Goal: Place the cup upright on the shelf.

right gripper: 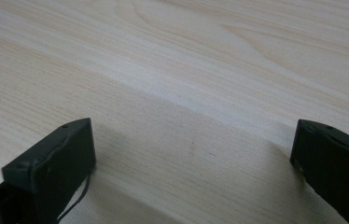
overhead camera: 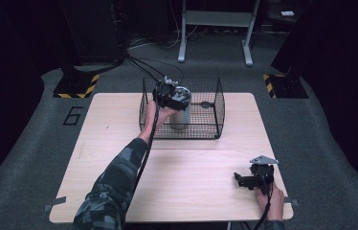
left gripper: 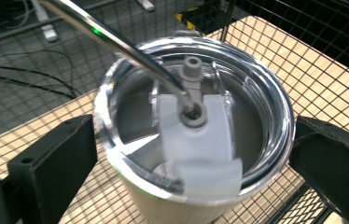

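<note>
A black wire basket [overhead camera: 218,103] stood at the upper middle of the high view, on the far part of the bench [overhead camera: 119,143], and its mesh walls ringed everything your left hand [overhead camera: 160,115] was working on. Inside it, toward its left half, stood the steel cup [overhead camera: 181,117], upright on the basket floor. In the left gripper view the cup [left gripper: 182,205] filled the centre of the frame, capped with a clear lid [left gripper: 266,112], and a metal straw [left gripper: 116,44] ran from the upper left of the frame down into the lid's grey stopper [left gripper: 192,112]. The mesh crossed the upper right and lower left of that frame, close behind the cup on both sides.

Your left hand-held gripper [overhead camera: 171,96] sat over the top of the cup in the high view. Its jaws were spread wide, one at either side of the cup just under the lid's rim; whether they touched the cup wall, I could not tell.

Your right hand-held gripper [overhead camera: 253,179] lay at the lower right of the high view, low over bare wood, well apart from the basket. Its jaws were spread wide with nothing between them.
</note>
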Demonstrator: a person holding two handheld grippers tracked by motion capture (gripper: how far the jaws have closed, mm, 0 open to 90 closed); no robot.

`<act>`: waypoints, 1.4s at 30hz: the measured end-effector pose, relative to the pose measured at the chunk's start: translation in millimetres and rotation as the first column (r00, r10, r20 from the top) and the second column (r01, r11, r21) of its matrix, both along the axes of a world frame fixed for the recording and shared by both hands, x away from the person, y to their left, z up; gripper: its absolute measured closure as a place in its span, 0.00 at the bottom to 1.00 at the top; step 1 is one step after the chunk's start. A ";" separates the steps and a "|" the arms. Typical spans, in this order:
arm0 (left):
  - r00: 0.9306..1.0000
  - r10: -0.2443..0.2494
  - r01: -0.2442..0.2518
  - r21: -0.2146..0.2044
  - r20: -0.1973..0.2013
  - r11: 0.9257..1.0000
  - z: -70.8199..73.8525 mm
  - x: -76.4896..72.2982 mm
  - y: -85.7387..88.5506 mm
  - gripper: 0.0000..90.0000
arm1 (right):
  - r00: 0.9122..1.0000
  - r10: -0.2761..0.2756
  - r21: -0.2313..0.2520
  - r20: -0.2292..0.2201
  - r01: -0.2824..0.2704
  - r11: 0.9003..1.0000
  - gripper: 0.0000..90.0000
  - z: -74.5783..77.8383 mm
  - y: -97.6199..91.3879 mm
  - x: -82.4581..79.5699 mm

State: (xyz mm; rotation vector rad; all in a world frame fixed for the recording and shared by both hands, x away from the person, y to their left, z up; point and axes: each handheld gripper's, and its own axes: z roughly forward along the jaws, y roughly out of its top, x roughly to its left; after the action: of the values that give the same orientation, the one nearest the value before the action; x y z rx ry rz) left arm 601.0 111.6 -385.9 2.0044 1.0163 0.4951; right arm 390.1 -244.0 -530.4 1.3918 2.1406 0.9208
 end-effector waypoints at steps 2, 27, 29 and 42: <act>1.000 0.002 -0.002 -0.005 0.003 1.000 2.8 -2.6 3.0 0.01 | 1.000 0.000 0.000 0.000 0.000 1.000 0.00 0.0 0.0 0.0; 0.982 -0.183 0.180 0.070 0.045 0.981 51.0 -86.8 48.0 0.00 | 1.000 0.000 0.000 0.000 0.000 1.000 0.00 0.0 0.0 0.0; 0.981 -0.185 0.181 0.073 0.057 0.981 55.6 -100.5 57.9 0.00 | 1.000 0.000 0.000 0.000 0.000 1.000 0.00 0.0 0.1 0.0; 0.984 -0.157 0.151 0.081 0.080 0.985 51.6 -150.8 103.3 0.00 | 1.000 -0.001 -0.001 0.000 0.001 1.000 0.00 0.0 0.1 -0.1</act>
State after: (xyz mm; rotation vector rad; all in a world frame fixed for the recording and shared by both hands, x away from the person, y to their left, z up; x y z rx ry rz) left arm 450.2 214.9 -334.3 2.0900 0.7934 0.5380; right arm 390.0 -244.0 -530.4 1.3920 2.1404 0.9197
